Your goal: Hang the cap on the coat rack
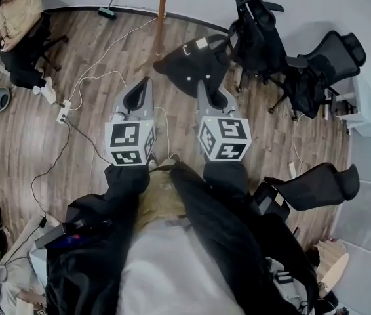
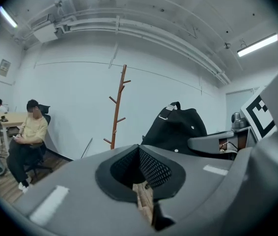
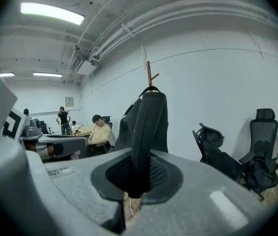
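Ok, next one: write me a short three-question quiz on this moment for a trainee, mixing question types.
1. Multiple choice: the black cap is held by A) the left gripper, B) the right gripper, C) neither gripper.
2. True or false: the cap already hangs on the wooden coat rack.
3. Short answer: what is between the left gripper's jaws?
Key: 1 B, its jaws are shut on the cap. 2 False, the cap is in the right gripper, apart from the coat rack. 3 Nothing; they are shut and empty.
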Demonstrator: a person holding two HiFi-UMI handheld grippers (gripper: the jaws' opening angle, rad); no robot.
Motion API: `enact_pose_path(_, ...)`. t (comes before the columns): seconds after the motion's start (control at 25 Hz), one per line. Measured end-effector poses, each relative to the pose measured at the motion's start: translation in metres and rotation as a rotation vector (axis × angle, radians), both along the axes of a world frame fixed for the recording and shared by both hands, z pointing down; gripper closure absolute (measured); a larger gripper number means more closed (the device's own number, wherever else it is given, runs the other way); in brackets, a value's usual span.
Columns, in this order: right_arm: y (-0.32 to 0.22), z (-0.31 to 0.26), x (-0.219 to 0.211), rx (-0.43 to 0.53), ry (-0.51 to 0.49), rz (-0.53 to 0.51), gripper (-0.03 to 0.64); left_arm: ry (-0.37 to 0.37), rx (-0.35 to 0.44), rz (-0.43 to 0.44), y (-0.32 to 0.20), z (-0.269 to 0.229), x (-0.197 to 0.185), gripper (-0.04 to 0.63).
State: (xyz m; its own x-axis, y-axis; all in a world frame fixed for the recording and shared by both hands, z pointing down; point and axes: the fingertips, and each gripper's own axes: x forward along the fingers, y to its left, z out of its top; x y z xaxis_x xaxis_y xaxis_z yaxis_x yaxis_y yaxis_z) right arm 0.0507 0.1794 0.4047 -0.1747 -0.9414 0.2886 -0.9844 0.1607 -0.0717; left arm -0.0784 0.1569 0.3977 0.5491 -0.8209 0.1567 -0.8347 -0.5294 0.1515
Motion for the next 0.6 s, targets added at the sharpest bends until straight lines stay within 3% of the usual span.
enact_pose_path(0.24, -0.015, -0.001, -0.034, -0.008, 0.009, 0.029, 0.602, 0.021, -0.023, -0.037, -0.015, 0.004, -0.06, 0.595)
enact_pose_path(0.6, -0.027, 0.018, -0.033, -0.05, 0.03, 0.042, 0.603, 0.043, -0.084, -0.033, -0.035, 0.031, -0.062, 0.595)
